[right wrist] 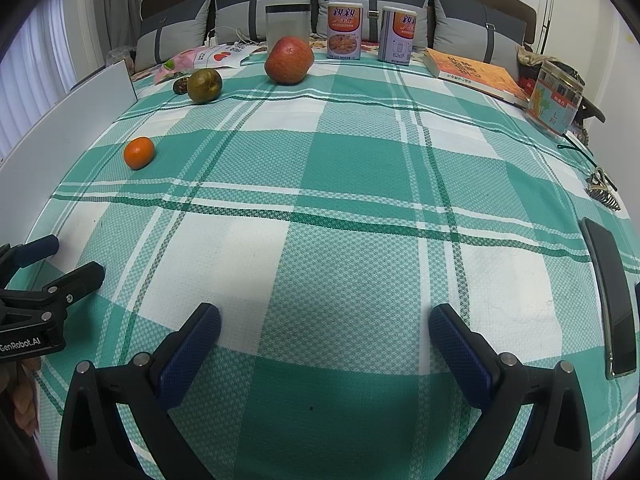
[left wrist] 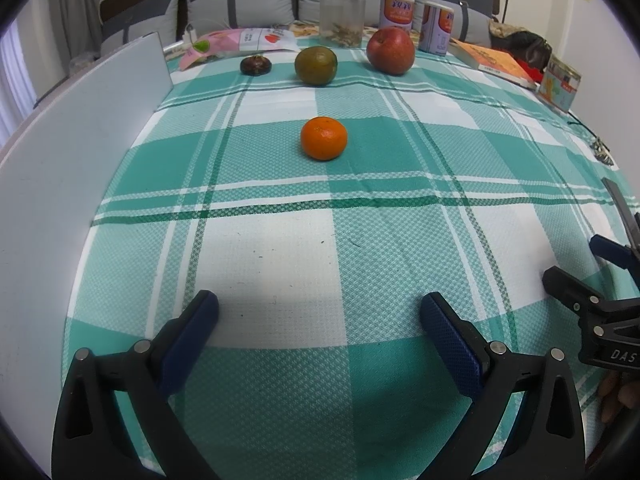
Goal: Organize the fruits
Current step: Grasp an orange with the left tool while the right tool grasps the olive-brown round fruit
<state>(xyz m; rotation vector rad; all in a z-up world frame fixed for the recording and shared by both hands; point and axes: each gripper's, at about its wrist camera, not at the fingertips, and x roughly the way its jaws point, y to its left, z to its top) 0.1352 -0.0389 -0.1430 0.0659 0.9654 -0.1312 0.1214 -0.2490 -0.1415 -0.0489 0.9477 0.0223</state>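
Both tongs spread wide, holding nothing: left gripper [left wrist: 319,312] and right gripper [right wrist: 325,320] low over the checked cloth [left wrist: 280,264]. Straight ahead of the left one, mid-frame: orange mandarin [left wrist: 323,138], round, no long axis to fuss over. Way off upper left for the right, so probably a left-side grab. Row behind: dark small fruit [left wrist: 256,65], green citrus [left wrist: 316,65], red apple [left wrist: 390,50]. Clear jar [left wrist: 343,18] up top, scraps at the bottom, can't tell what.
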